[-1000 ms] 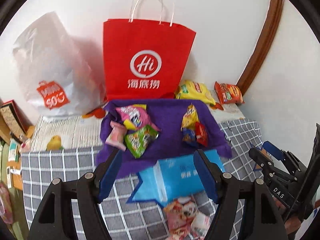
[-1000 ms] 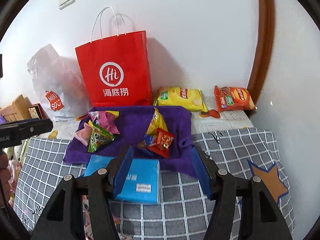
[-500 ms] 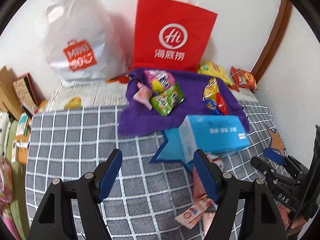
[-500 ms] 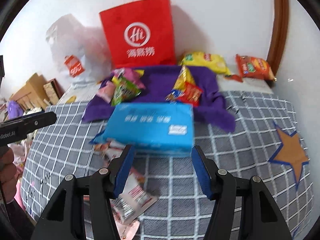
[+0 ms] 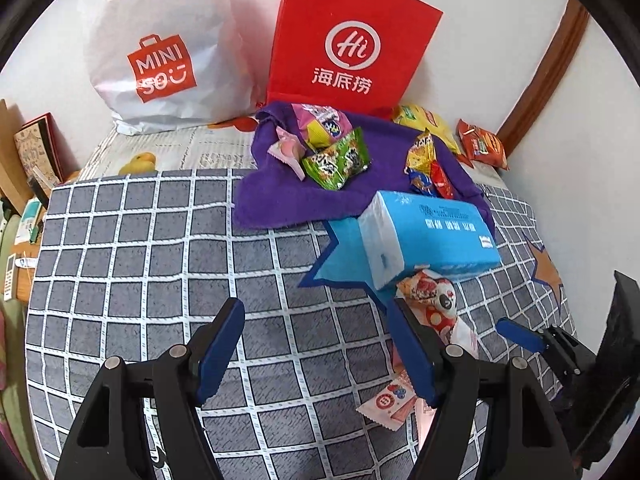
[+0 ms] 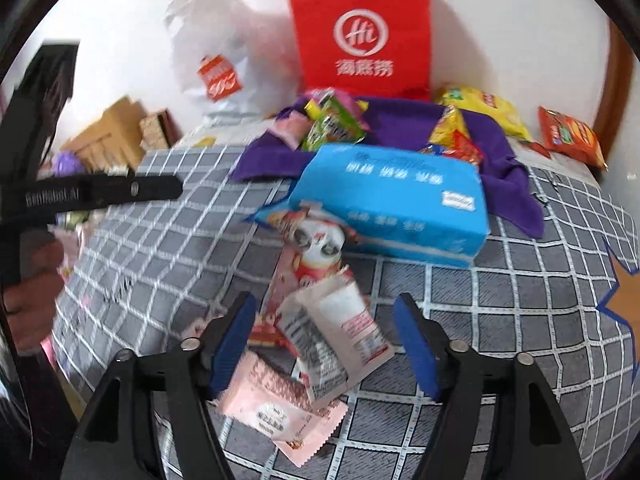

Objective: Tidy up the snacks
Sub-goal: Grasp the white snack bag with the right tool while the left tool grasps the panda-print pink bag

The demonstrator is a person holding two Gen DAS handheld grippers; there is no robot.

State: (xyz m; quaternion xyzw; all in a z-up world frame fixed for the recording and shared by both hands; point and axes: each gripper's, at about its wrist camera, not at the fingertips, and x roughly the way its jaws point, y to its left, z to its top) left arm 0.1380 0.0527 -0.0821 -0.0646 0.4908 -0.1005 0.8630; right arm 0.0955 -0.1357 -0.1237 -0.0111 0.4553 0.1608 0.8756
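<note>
My left gripper stands open over the grey checked cloth with nothing between its fingers. My right gripper is low over a loose pile of snack packets. Its jaws are opening, and a white packet lies between them untouched. A pink packet and a red-and-white panda packet lie beside it. A blue tissue pack sits behind the pile. On the purple cloth lie a green packet and several other snacks.
A red paper bag and a white plastic bag stand against the back wall. A yellow chip bag and an orange one lie at the back right. Boxes crowd the left edge.
Both grippers have come down and back toward the near part of the cloth. The right one now hangs over the snack pile, with its jaws wider than before.
</note>
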